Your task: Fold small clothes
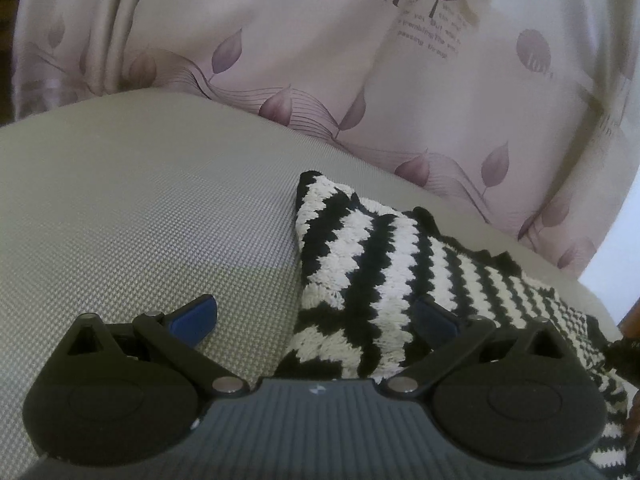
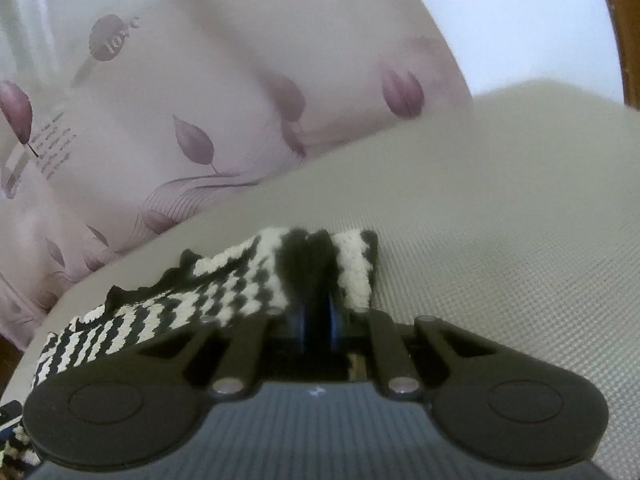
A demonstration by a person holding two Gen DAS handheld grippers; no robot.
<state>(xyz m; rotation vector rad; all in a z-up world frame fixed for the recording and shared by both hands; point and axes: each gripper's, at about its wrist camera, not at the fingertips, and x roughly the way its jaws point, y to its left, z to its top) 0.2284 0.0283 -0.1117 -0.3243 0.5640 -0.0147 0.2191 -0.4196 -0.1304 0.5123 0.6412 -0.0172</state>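
Note:
A black and white striped knitted garment [image 1: 368, 264] lies on a grey woven surface [image 1: 140, 208]. In the left wrist view my left gripper [image 1: 314, 316] is open, its blue pads wide apart, with the garment's near left corner lying between them and over the right pad. In the right wrist view my right gripper [image 2: 318, 320] is shut on the garment [image 2: 224, 284], pinching a bunched black fold at its right end and holding that end slightly raised.
A pale pink curtain with purple leaf prints and lettering [image 1: 360, 60] hangs behind the surface; it also shows in the right wrist view [image 2: 180, 100]. A brown wooden edge [image 2: 624, 20] stands at the far right.

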